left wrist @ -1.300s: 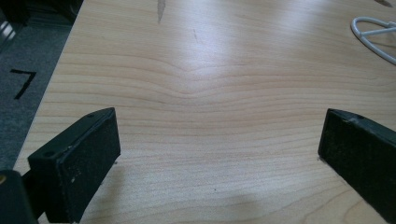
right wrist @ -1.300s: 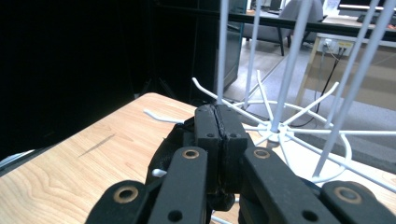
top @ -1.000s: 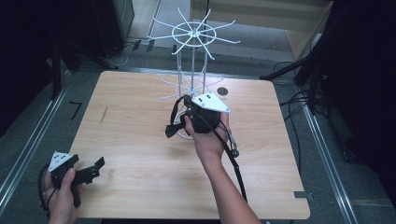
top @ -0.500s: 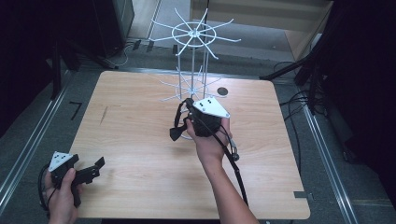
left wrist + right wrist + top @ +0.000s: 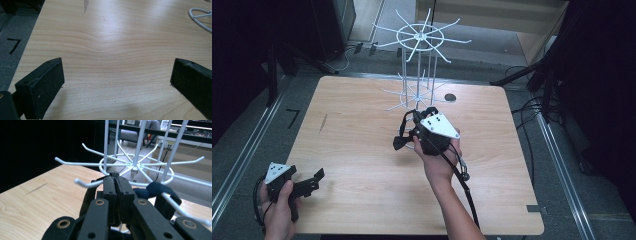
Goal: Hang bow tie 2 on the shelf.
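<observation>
Though thin-wired, white spoked rack (image 5: 419, 65)

The room is dim around its edges, nearly black to either side, while the tabletop (image 5: 362, 125) catches soft light from above. In the left gripper view a pale sheen lies across the wood ahead of the hand-held gripper (image 5: 117, 82), and faint shadows sit under its jaws. In the right gripper view the white wire rack (image 5: 136, 166) just beyond the hand-held gripper (image 5: 116, 192) looks soft, its nearest prongs blurred.
</observation>
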Motion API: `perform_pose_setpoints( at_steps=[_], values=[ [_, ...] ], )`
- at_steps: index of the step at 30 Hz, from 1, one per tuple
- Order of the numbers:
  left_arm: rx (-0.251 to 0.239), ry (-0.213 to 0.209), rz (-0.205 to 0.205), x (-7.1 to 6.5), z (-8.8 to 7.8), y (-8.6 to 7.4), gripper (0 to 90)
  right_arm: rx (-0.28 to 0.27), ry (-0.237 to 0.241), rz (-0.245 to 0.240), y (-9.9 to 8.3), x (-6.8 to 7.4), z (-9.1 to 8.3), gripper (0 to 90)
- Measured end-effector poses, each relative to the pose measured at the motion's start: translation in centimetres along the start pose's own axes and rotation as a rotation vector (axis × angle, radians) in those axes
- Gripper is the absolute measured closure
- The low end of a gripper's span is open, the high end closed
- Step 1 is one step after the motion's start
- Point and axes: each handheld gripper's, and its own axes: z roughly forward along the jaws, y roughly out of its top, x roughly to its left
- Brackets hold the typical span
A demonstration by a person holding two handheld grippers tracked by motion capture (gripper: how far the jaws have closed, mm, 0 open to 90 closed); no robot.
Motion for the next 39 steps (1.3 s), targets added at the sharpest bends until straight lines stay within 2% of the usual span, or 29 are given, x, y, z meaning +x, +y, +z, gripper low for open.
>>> perform_pose_setpoints(
  at_steps=[9, 15, 23, 25, 27, 29, 32, 35, 39],
  values=[
    [0.000, 0.001, 0.000, 0.0, 0.0, 0.0, 0.0, 0.005, 0.017, -0.004, -1.6, -0.2, -0.4, 82.3],
    [0.001, 0.000, -0.003, 0.0, 0.0, 0.0, 0.0, -0.005, 0.067, 0.011, -2.4, -0.6, -0.8, 62.5],
    [-0.001, 0.001, -0.006, 0.0, 0.0, 0.0, 0.0, -0.018, 0.186, 0.020, -3.2, -0.9, -1.7, 36.8],
    [0.001, 0.000, 0.001, 0.0, 0.0, 0.0, 0.0, -0.017, 0.189, 0.006, -3.4, -0.9, -2.0, 31.3],
    [0.002, 0.001, 0.006, -0.1, 0.0, 0.0, 0.0, -0.013, 0.216, 0.022, -3.5, -1.1, -2.3, 23.9],
    [0.000, 0.004, 0.009, -0.1, 0.0, 0.0, 0.0, -0.008, 0.223, 0.026, -3.6, -1.3, -2.6, 18.5],
    [-0.001, 0.007, 0.011, -0.2, 0.0, 0.0, 0.0, -0.002, 0.252, 0.035, -3.9, -1.8, -3.2, 14.0],
    [0.003, 0.008, 0.020, -0.2, -0.1, 0.0, 0.0, 0.005, 0.258, 0.026, -4.3, -2.3, -3.8, 12.9],
    [0.002, 0.012, 0.026, -0.3, 0.0, 0.0, 0.0, 0.000, 0.260, 0.055, -4.8, -3.4, -4.7, 11.0]
  ],
)
